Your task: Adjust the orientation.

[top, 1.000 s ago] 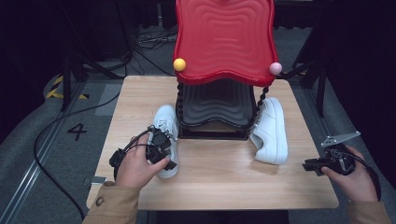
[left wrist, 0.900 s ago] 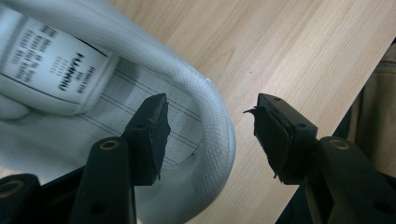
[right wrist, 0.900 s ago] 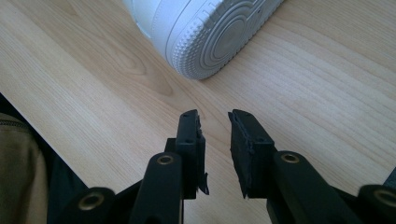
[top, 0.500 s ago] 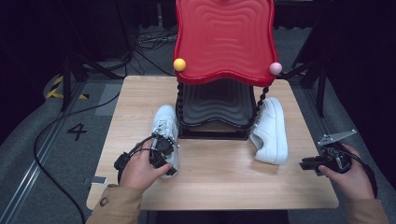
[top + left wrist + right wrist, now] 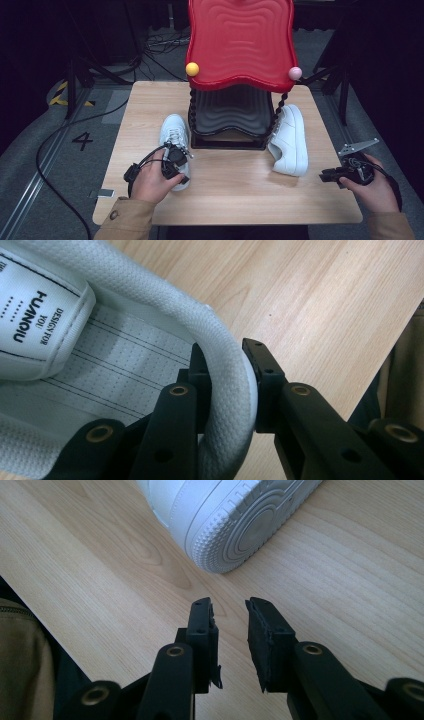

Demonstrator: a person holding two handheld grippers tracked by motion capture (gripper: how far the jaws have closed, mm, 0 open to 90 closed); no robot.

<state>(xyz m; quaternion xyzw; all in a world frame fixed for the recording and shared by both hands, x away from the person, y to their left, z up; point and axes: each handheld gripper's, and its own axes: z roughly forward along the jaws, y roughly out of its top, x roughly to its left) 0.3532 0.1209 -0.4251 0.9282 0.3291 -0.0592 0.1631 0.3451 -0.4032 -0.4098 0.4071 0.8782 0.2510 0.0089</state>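
A white sneaker (image 5: 174,129) lies on the wooden table (image 5: 235,195), left of the rack, toe pointing away. My left gripper (image 5: 175,162) is at its heel; its jaws have just been closing and now pinch the padded heel collar (image 5: 222,347), one jaw inside the shoe (image 5: 115,360), one outside. The second white sneaker (image 5: 289,140) leans on its side right of the rack, its sole (image 5: 235,520) facing me. My right gripper (image 5: 327,175) hovers low near the table's right front edge, short of that sole, and in its own view the right gripper (image 5: 229,607) has jaws slightly apart with nothing between them.
A two-tier rack with a wavy red top shelf (image 5: 240,40) and a black lower shelf (image 5: 227,112) stands at the middle back of the table. Yellow (image 5: 192,69) and pink (image 5: 295,73) knobs cap its front posts. Cables run over the floor at left.
My left gripper slid back along the sneaker toward its heel and closed on the heel collar. The right gripper and the right sneaker stayed put.
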